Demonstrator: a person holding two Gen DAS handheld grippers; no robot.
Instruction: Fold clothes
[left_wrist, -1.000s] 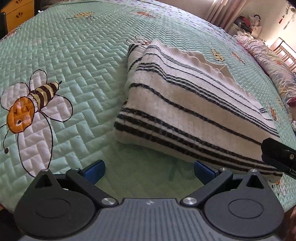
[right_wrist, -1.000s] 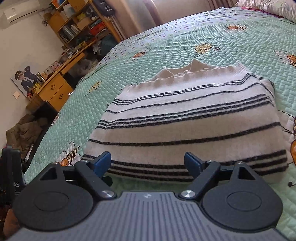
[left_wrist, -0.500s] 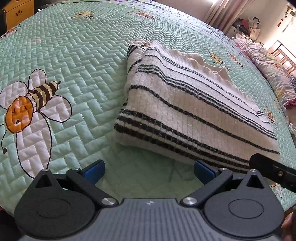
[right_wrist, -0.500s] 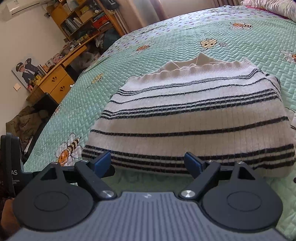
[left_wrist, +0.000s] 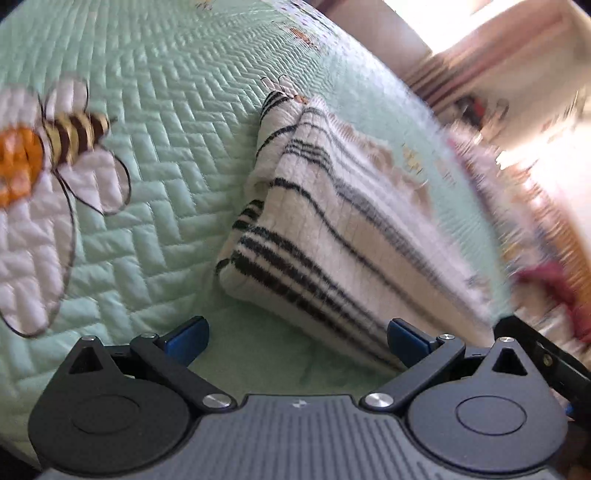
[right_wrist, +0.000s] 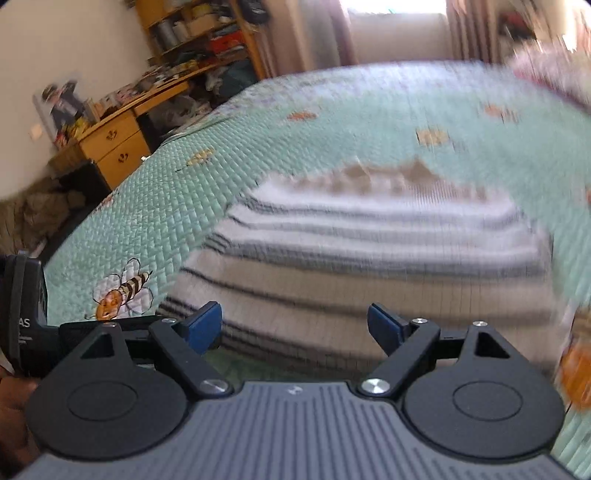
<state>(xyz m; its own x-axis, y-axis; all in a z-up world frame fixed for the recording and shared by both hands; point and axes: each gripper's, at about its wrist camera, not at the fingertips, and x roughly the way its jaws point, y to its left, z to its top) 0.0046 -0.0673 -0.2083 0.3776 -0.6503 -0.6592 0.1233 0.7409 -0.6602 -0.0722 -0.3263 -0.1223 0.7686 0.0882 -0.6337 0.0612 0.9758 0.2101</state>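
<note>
On the mint-green quilted bedspread (left_wrist: 155, 122), printed with bees on white flowers, a white knitted sweater with thin black stripes (left_wrist: 332, 236) lies folded into a thick rectangle. Beyond the bed's left side in the right wrist view stands a yellow wooden desk with drawers (right_wrist: 114, 144). The left gripper (left_wrist: 297, 334) hovers at the sweater's near corner, its blue-tipped jaws spread wide and empty. The right gripper (right_wrist: 295, 326) hangs before the sweater's near edge, jaws likewise wide apart, holding nothing.
</note>
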